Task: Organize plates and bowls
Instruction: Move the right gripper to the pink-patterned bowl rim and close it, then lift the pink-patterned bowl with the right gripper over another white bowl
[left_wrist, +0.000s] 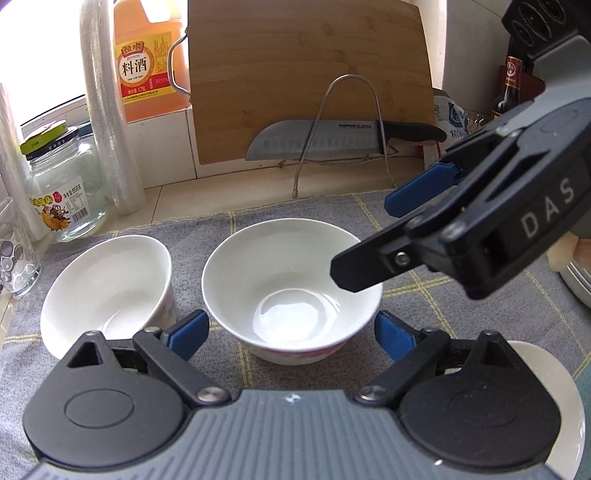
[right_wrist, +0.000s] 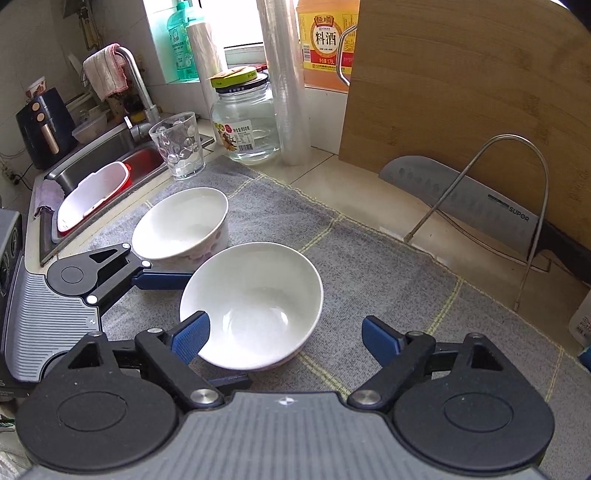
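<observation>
Two grippers are in my views, both with jaws apart and nothing clamped. My left gripper (left_wrist: 291, 334) hangs low over the grey mat (left_wrist: 207, 229), its blue pads either side of the near bowl (left_wrist: 291, 291) without touching it. My right gripper (right_wrist: 284, 336) has one pad at that same bowl's (right_wrist: 255, 306) rim, possibly brushing it; the other pad stands clear over bare mat (right_wrist: 369, 258). No earlier picture, so I read only the gap.

A second bowl (left_wrist: 110, 291) sits just beside the first, tilted, rims apart. Open mat runs toward the cutting board (left_wrist: 310, 74) and the knife (left_wrist: 332, 142) in its wire stand. Beyond the second bowl are a drinking glass (right_wrist: 179, 146), a jar (right_wrist: 245, 122) and the sink edge (right_wrist: 110, 147).

A plate (left_wrist: 554, 369) shows behind my left gripper's body, mostly hidden; more dishes (left_wrist: 576, 284) are cut off at the right edge.
</observation>
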